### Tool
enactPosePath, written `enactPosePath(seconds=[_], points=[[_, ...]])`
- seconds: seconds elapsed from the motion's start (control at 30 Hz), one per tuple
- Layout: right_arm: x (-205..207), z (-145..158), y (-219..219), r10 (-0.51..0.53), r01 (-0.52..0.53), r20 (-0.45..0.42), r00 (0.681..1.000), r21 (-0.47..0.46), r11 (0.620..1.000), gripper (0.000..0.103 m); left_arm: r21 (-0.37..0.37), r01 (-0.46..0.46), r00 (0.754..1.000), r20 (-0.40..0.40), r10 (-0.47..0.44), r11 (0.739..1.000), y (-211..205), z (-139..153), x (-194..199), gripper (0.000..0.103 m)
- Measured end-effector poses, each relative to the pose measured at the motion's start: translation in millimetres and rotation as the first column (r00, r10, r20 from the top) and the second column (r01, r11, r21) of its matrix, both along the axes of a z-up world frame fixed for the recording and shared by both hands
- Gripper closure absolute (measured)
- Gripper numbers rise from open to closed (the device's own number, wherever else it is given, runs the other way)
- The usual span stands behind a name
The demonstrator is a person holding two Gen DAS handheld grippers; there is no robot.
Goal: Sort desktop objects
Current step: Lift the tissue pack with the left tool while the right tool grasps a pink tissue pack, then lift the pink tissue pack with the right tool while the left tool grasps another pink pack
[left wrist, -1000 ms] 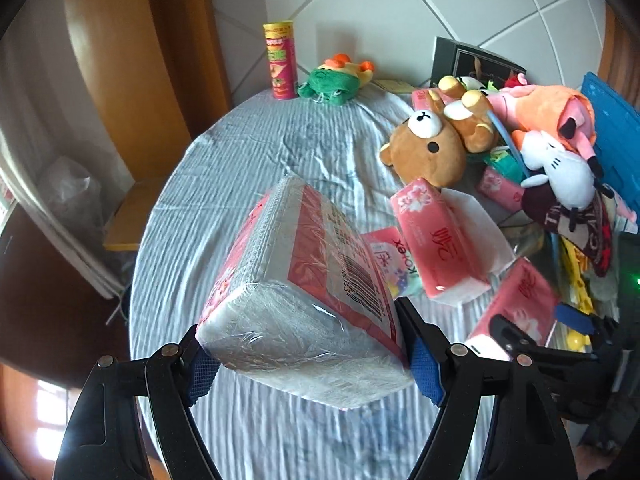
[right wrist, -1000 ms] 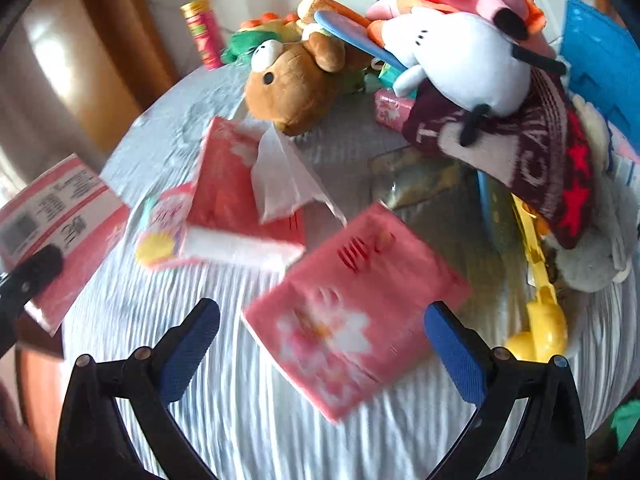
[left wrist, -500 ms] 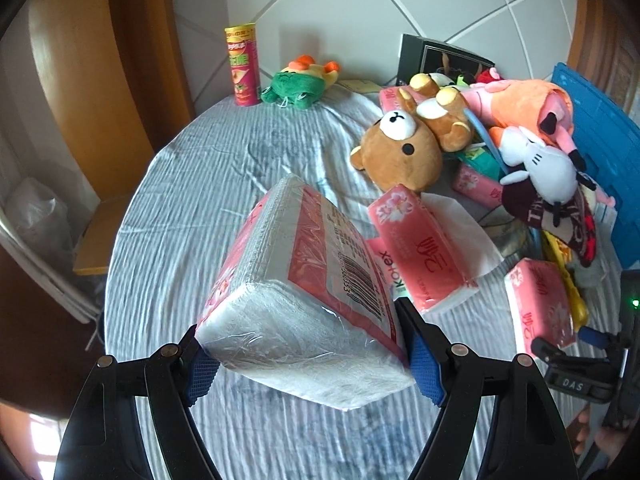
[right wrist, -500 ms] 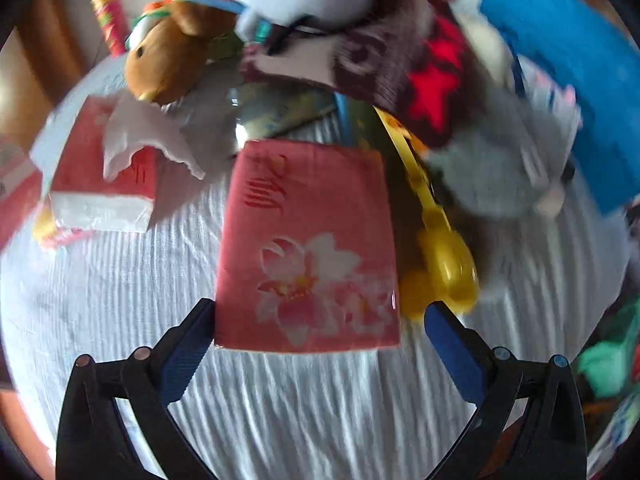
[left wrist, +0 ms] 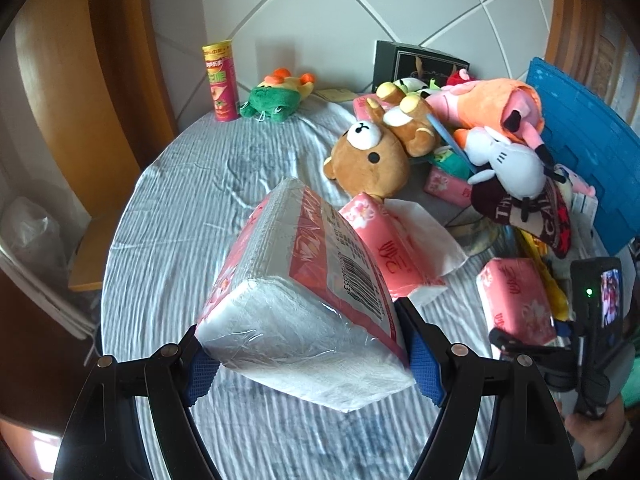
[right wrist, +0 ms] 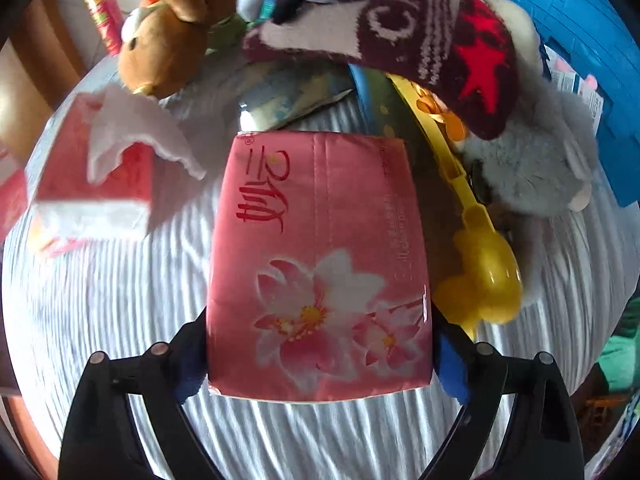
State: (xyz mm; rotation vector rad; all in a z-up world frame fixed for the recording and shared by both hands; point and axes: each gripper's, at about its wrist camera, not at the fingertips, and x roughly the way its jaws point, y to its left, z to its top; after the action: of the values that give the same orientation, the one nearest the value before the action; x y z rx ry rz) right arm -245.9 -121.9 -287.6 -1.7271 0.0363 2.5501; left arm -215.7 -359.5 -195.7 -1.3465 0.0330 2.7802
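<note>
**Mia:** How many tissue packs are there?

**Ben:** I count four pink ones. One big clear-wrapped tissue pack (left wrist: pixel 304 296) is up off the table, squeezed tight in the left gripper (left wrist: pixel 312 364). It is white at the end, with a barcode on its red side.

**Mia:** And near the brown teddy bear (left wrist: pixel 370 160)?

**Ben:** An opened tissue pack (left wrist: pixel 390 254) lies right in front of the bear, with a white sheet sticking out. A small one sits behind it.

**Mia:** The last?

**Ben:** The flower tissue pack (right wrist: pixel 320 264) lies flat on the striped cloth (right wrist: pixel 100 300), farther from the bear. The right gripper (right wrist: pixel 320 356) is closing around it. I cannot tell if the pads press yet.
</note>
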Motion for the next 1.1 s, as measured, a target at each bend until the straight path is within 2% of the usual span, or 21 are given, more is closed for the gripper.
enactPosePath(seconds=[0.1,0.2,0.27,0.37,0.47,0.53,0.6,0.67,0.7,0.73,0.97,1.1], points=[[8,24,-6,0.036,-0.035,-0.047,0.998,0.014,0.999,0.011,0.010,0.012,1.000,-0.025,-0.011,1.000,9,10,4,0.024],[16,60,-9,0.062,-0.062,-0.122,0.991,0.004,0.998,0.011,0.017,0.029,0.998,-0.063,-0.028,0.999,22,26,10,0.024],[20,84,-9,0.080,-0.079,-0.174,0.981,0.010,0.997,0.011,0.021,0.037,0.995,-0.090,-0.035,0.999,31,38,15,0.027],[28,120,-7,0.104,-0.104,-0.244,0.964,0.012,0.994,0.011,0.021,0.040,0.990,-0.136,-0.037,0.999,47,56,21,0.041],[36,150,-7,0.137,-0.131,-0.309,0.941,0.043,0.991,0.011,0.005,0.019,0.988,-0.153,-0.018,1.000,67,63,20,0.041],[37,159,0,0.151,-0.143,-0.323,0.934,0.048,0.989,0.011,0.000,-0.010,0.992,-0.125,0.010,1.000,77,55,15,0.045],[36,157,9,0.172,-0.169,-0.314,0.934,0.036,0.985,0.011,0.022,-0.040,0.996,-0.077,0.042,0.999,78,42,14,0.045],[35,150,18,0.199,-0.202,-0.296,0.934,0.020,0.979,0.011,0.012,-0.070,0.997,-0.040,0.071,0.997,80,26,17,0.036],[38,140,23,0.213,-0.219,-0.282,0.935,0.012,0.976,0.011,0.007,-0.085,0.996,-0.022,0.085,0.996,81,18,18,0.025],[40,130,28,0.228,-0.236,-0.268,0.936,0.004,0.972,0.011,0.001,-0.100,0.995,-0.003,0.100,0.995,82,11,19,0.021],[51,83,47,0.281,-0.296,-0.186,0.941,-0.056,0.954,0.011,-0.018,-0.119,0.986,0.120,0.120,0.993,92,-31,35,0.018],[59,61,53,0.293,-0.306,-0.147,0.945,-0.082,0.948,0.011,-0.025,-0.144,0.976,0.164,0.146,0.989,100,-48,40,0.018]])
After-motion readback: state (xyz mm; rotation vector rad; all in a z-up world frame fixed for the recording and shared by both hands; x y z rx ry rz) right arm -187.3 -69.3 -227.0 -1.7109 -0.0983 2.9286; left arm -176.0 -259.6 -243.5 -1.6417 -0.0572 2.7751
